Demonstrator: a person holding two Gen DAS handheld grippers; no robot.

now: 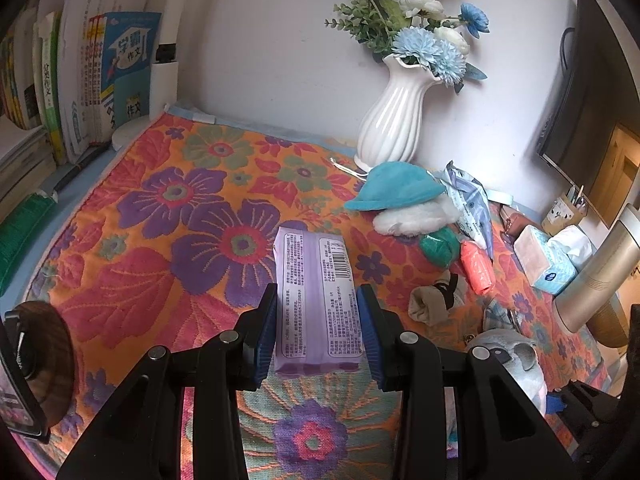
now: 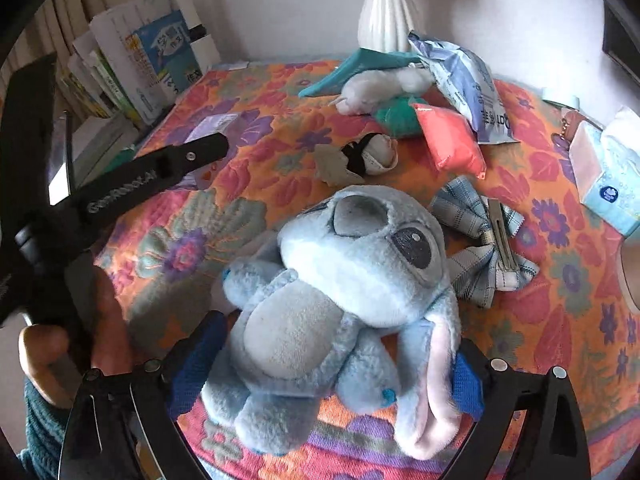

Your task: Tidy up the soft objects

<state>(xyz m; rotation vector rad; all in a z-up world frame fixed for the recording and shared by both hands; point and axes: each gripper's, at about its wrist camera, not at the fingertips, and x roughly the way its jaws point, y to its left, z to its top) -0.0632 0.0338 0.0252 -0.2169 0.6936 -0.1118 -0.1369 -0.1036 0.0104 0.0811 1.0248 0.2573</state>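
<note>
Your left gripper point(image 1: 318, 330) is clamped on the purple wipes pack point(image 1: 314, 300), both blue pads pressing its long sides near the end closest to you, the pack's printed back facing up over the floral cloth point(image 1: 160, 220). Your right gripper point(image 2: 320, 372) stands wide apart around the blue plush toy point(image 2: 340, 300), which lies on its back on the cloth; the left pad sits just beside the toy's arm and the right pad by its pink-lined ear, neither squeezing it. Just beyond the toy lie a plaid bow clip point(image 2: 480, 240) and a rolled sock point(image 2: 368, 154). Farther back, a coral packet point(image 2: 452, 140), a green bundle point(image 2: 396, 118), a white fluffy piece point(image 2: 380, 88), a teal cloth point(image 2: 360, 66) and a pale tissue packet point(image 2: 468, 84) crowd before the white vase point(image 2: 384, 12). Books point(image 1: 80, 80) stand at the left edge, and a tissue box point(image 2: 608, 176) sits at the right.
</note>
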